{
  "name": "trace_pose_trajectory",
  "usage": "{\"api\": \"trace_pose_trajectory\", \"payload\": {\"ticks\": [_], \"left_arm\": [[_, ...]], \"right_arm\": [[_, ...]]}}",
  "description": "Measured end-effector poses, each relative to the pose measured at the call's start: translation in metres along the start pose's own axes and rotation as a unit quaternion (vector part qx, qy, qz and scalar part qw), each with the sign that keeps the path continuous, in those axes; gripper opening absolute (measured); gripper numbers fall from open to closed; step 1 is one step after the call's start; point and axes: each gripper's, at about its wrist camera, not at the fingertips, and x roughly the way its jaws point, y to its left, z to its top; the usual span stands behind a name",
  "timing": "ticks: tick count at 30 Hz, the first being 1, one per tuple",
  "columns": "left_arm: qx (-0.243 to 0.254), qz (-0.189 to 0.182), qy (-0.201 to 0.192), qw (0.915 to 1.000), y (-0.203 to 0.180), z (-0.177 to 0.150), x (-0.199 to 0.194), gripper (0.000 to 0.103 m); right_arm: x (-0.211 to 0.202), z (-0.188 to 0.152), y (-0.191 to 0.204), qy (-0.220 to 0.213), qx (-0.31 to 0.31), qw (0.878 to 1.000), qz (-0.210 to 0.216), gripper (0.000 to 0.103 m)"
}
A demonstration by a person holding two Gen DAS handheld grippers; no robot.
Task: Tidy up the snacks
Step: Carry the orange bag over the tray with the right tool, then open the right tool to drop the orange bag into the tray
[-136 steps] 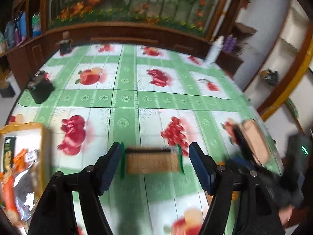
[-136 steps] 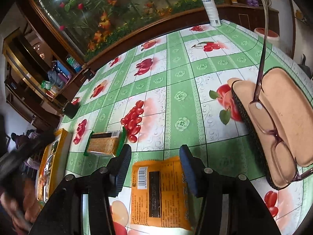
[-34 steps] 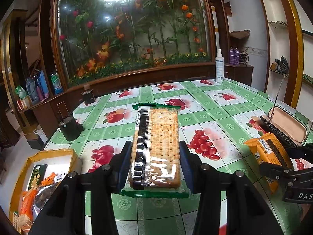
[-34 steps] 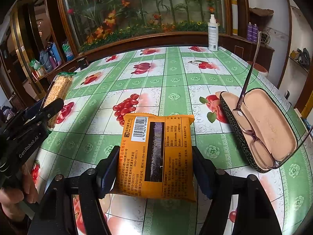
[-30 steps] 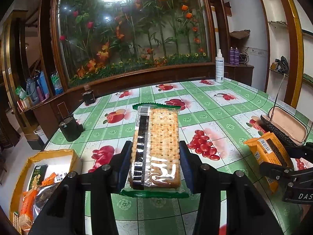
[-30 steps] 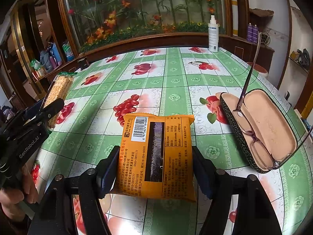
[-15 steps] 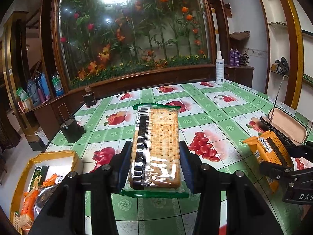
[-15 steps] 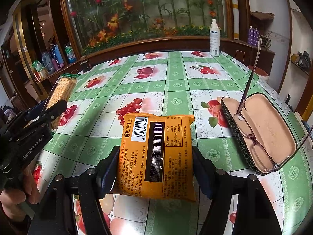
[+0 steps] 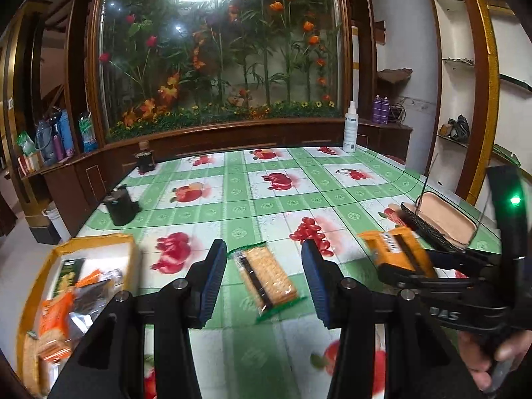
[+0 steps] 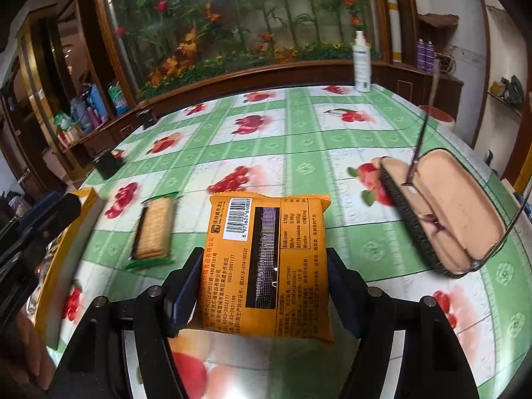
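Yellow box [image 9: 96, 241], snack packets [image 9: 66, 296] inside

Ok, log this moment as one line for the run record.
left tongs: open, empty | cracker pack: on table | right tongs: shut on orange snack bag | snack box: table's left edge

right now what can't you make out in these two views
- Snack box: left wrist view blurs its contents; the right wrist view's left edge and the left gripper body hide most of it.
- Orange packet: small print unreadable; its lower edge sits behind the right fingers.
- Cracker pack: label blurred in both.
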Motion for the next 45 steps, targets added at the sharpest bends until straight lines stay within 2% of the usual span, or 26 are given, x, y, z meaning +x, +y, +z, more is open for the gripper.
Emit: {"api": "trace_pose_trajectory", "payload": {"ticks": [5, 12, 17, 22, 27, 32, 41, 45], "left_arm": [[-0.028, 0.009, -0.005, 0.9995, 0.035, -0.003, -0.033, 0.046], [-0.081, 0.059, -0.002, 0.9949, 0.104, -0.032, -0.066, 0.046], [-0.116, 0.099, 0.011, 0.9883, 0.144, -0.061, -0.076, 0.046], [-0.142, 0.118, 0.033, 0.9822, 0.17, -0.09, -0.073, 0.046], [-0.157, 0.123, 0.05, 0.9786, 0.182, -0.104, -0.066, 0.046], [-0.175, 0.105, 0.057, 0.9772, 0.191, -0.108, -0.063, 0.046], [-0.149, 0.117, 0.094, 0.9775, 0.179, -0.11, -0.052, 0.046], [-0.147, 0.117, 0.098, 0.9772, 0.177, -0.11, -0.051, 0.046]], "right_arm": [[0.001, -0.005, 0.033, 0.007, -0.018, 0.999, 0.029, 0.074], [0.007, -0.012, 0.091, 0.029, -0.058, 0.995, 0.076, 0.074], [0.01, -0.009, 0.131, 0.038, -0.091, 0.99, 0.101, 0.074], [0.008, -0.001, 0.175, 0.032, -0.126, 0.984, 0.122, 0.075], [0.014, 0.007, 0.223, 0.03, -0.161, 0.976, 0.145, 0.075], [0.036, 0.011, 0.265, 0.048, -0.188, 0.968, 0.159, 0.075], [0.085, 0.016, 0.316, 0.081, -0.208, 0.963, 0.151, 0.074], [0.102, 0.013, 0.33, 0.081, -0.217, 0.964, 0.131, 0.074]]}}
